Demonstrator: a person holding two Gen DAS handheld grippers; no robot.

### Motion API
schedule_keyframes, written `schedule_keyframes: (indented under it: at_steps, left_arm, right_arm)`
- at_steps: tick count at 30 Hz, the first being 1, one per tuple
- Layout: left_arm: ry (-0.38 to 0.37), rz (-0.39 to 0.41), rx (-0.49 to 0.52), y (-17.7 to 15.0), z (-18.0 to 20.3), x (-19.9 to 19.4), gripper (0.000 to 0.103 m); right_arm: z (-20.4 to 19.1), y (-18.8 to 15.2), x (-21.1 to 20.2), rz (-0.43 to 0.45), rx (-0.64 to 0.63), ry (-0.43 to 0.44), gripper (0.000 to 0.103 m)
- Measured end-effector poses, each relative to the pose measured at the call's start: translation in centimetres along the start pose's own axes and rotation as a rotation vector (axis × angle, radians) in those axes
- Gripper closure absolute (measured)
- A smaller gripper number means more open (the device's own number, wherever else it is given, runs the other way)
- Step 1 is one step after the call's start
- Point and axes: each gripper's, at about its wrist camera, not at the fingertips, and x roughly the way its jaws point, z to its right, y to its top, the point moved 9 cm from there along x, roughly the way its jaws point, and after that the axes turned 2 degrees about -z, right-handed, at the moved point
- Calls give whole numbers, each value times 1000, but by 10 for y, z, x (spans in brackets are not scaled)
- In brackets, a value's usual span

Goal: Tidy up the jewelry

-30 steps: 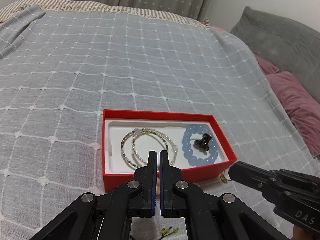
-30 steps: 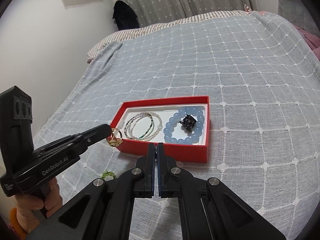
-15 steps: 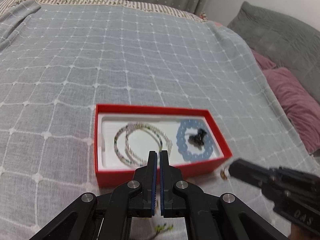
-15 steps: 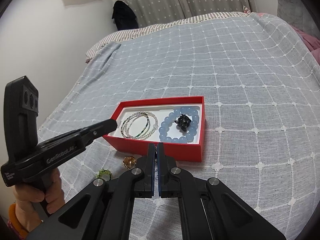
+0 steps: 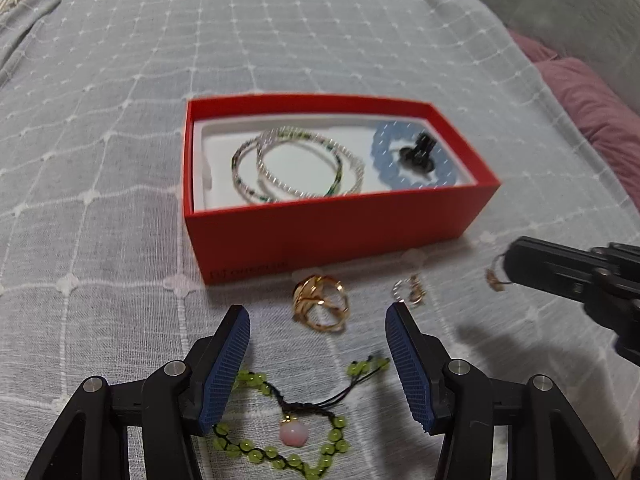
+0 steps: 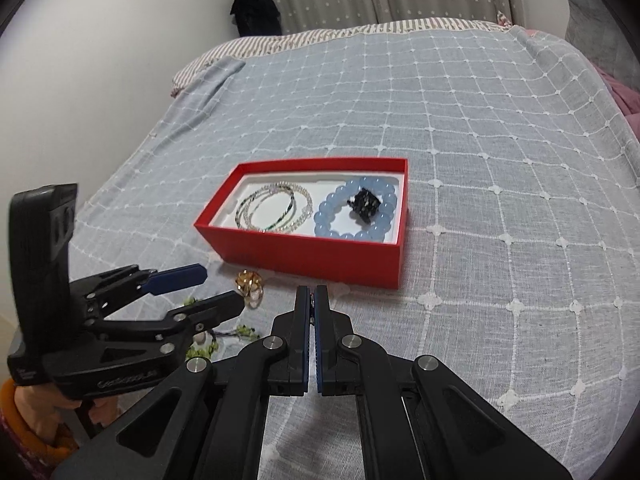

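Observation:
A red box (image 5: pixel 332 236) with a white lining sits on the bedspread and holds thin beaded bracelets (image 5: pixel 296 168) and a blue bead bracelet (image 5: pixel 404 172) with a black piece on it. In front of it lie a gold ring (image 5: pixel 320 306), small earrings (image 5: pixel 408 290) and a green bead bracelet (image 5: pixel 280 440) with a pink pendant. My left gripper (image 5: pixel 316 318) hangs low over the green bracelet, its jaws opening, with nothing pressed between them. The gold ring lies just past its tips. My right gripper (image 6: pixel 312 294) is shut and empty, in front of the red box (image 6: pixel 320 252).
A grey checked bedspread (image 6: pixel 480 160) covers the bed. Purple and grey pillows (image 5: pixel 592 92) lie at the right. Another small gold piece (image 5: pixel 494 278) rests by the right gripper's tip (image 5: pixel 516 258). A person's hand (image 6: pixel 36 408) holds the left gripper's handle.
My left gripper has sunk toward the bedspread and its jaws have gone from shut to apart. The loose jewellery in front of the box has come into its view. The right gripper stays shut.

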Motion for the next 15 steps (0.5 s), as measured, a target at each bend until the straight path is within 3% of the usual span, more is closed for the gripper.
schedule_keyframes:
  at_steps: [11,15]
  left_arm:
    - [24,-6,37,0,7,20,44]
    - [65,-4,55,0,5,23,65]
  right_arm:
    - [4,-9,2,-19,-23,-15,102]
    - [8,-10,2,-22,-19,-21,102]
